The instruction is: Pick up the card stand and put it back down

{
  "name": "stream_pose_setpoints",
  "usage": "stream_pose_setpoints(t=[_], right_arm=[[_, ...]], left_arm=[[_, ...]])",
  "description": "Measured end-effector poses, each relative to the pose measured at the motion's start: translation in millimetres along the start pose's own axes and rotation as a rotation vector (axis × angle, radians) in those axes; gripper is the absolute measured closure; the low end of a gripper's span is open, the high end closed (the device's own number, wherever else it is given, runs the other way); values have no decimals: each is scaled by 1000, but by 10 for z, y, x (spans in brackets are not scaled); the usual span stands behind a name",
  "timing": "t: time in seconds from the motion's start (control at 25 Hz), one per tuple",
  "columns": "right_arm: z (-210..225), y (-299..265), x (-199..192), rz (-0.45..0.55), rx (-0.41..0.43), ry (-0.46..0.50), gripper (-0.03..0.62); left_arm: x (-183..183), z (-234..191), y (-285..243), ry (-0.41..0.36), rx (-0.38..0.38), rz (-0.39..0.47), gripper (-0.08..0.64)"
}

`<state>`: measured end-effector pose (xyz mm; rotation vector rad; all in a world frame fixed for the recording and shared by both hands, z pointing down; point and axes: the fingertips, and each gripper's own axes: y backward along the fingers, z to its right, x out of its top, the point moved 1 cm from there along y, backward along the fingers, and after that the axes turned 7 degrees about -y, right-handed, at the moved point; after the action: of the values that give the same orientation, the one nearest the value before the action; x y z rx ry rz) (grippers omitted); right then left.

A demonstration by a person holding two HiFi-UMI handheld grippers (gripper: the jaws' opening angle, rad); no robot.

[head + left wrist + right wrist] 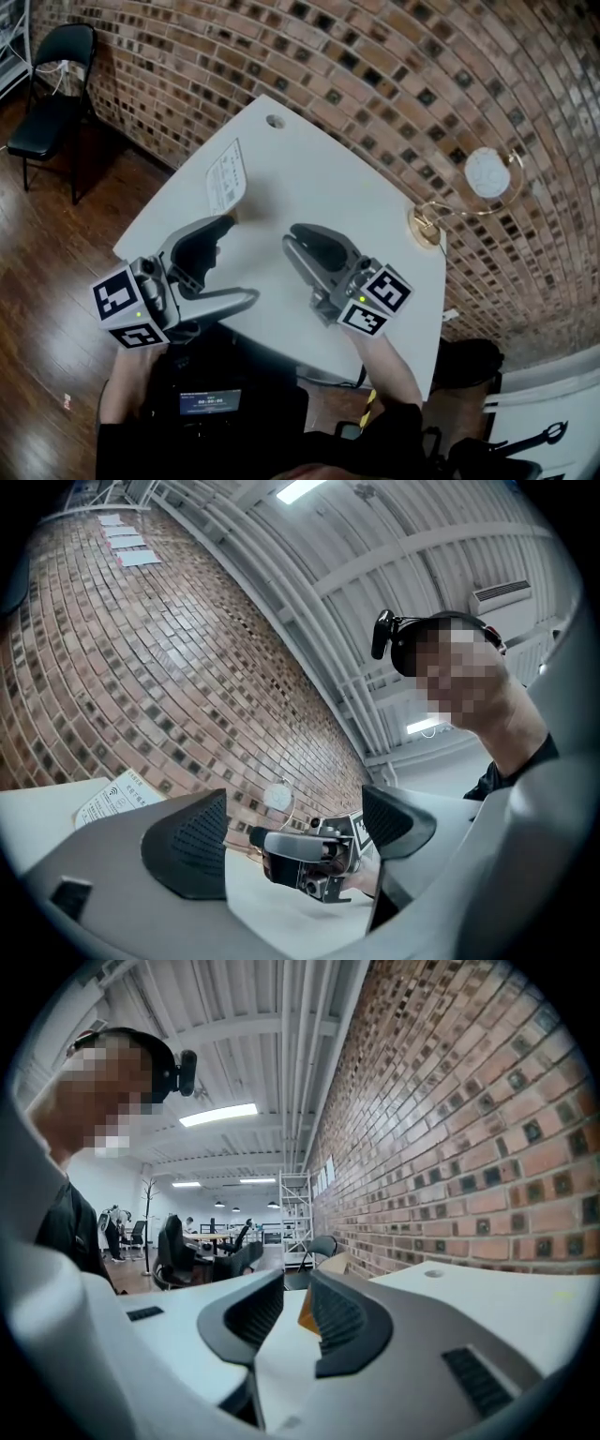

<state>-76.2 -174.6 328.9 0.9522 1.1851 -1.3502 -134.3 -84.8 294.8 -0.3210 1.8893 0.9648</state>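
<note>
Card stand (226, 178) upright, print facing left

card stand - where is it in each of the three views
Head view: card stand, upper left of centre.
Left gripper view: low at the left edge, above the left jaw.
Right gripper view: centre, partly hidden, seen beyond the gap between the jaws.
Shared landmark: the brick wall.
</note>
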Motion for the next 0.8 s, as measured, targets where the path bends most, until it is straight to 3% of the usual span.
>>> stream_pose_setpoints(t=[0.28, 0.48, 0.8], right_arm=[[156, -267, -88, -27, -42, -42, 476], [179, -558, -232, -93, -44, -79, 362], [291, -1031, -344, -143, -98, -117, 362]], left_arm=[[78, -85, 100, -10, 38, 6, 114], [100, -213, 170, -19, 110, -11, 114], [161, -334, 266, -9, 153, 4, 114]])
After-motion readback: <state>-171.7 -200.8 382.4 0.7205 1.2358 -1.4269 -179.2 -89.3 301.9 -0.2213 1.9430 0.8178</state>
